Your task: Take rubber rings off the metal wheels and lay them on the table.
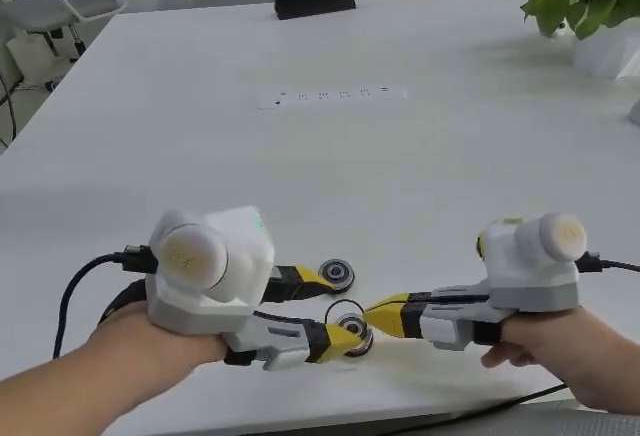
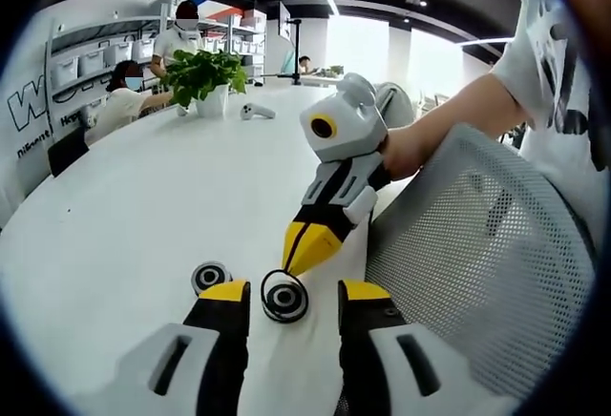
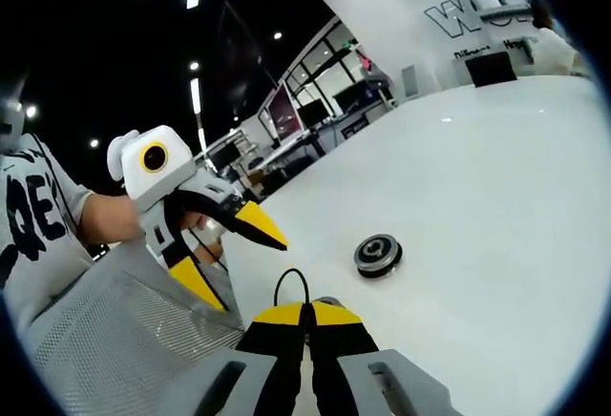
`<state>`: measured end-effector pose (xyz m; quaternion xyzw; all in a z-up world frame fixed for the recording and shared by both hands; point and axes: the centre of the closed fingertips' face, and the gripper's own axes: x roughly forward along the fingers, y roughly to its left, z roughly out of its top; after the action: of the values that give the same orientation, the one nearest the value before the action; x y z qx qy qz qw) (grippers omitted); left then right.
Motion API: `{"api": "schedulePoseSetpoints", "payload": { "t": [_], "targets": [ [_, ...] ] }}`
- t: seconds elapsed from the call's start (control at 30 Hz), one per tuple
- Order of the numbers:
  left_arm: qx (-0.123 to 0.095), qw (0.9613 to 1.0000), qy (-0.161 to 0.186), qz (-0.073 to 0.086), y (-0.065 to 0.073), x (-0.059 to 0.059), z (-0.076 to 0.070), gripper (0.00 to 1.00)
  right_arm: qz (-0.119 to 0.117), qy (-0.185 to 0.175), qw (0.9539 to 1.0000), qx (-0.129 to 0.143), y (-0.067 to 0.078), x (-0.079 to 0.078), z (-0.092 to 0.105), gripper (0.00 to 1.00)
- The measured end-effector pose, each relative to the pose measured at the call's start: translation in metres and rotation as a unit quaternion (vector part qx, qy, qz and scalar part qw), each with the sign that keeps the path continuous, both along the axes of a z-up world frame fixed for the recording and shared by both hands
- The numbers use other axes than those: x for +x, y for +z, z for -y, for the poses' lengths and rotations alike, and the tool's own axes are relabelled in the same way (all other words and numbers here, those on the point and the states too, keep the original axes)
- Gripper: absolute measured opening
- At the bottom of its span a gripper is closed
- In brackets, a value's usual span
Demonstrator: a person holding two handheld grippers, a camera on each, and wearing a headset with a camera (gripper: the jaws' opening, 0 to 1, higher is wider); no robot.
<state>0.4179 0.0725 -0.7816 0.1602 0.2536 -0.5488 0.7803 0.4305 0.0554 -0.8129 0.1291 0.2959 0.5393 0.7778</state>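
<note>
My right claw (image 3: 307, 317) is closed tight on the rubber ring (image 3: 290, 273). The wheel (image 2: 284, 299) lies on the table (image 1: 400, 176) at 12 o'clock of my left claw (image 2: 294, 293), between its open, empty jaws.

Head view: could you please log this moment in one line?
left tongs open, wheel between | right tongs shut on ring | other wheel on table

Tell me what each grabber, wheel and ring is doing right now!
Left gripper: open, one jaw either side of the near wheel.
Right gripper: shut on the ring.
Ring: pulled partly off the near wheel.
Near wheel: lying flat on the table, ring half off.
Far wheel: lying flat, ring looks on.
</note>
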Motion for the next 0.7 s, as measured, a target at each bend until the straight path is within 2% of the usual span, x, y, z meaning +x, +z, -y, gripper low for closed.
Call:
{"api": "schedulePoseSetpoints", "payload": {
  "t": [0.33, 0.57, 0.7],
  "targets": [
    [-0.016, 0.9996, 0.022, -0.002, 0.015, -0.003, -0.014, 0.45, 0.0, 0.004, 1.0, 0.007, 0.009, -0.001, -0.002, 0.0],
    [-0.02, 0.9994, 0.03, 0.003, 0.022, -0.006, -0.021, 0.53, 0.003, 0.006, 0.9999, 0.009, 0.015, 0.001, -0.003, 0.0],
    [-0.026, 0.9988, 0.041, -0.001, 0.024, -0.006, -0.026, 0.59, 0.005, 0.01, 0.9999, 0.009, 0.02, 0.002, -0.006, 0.0]
  ]
}}
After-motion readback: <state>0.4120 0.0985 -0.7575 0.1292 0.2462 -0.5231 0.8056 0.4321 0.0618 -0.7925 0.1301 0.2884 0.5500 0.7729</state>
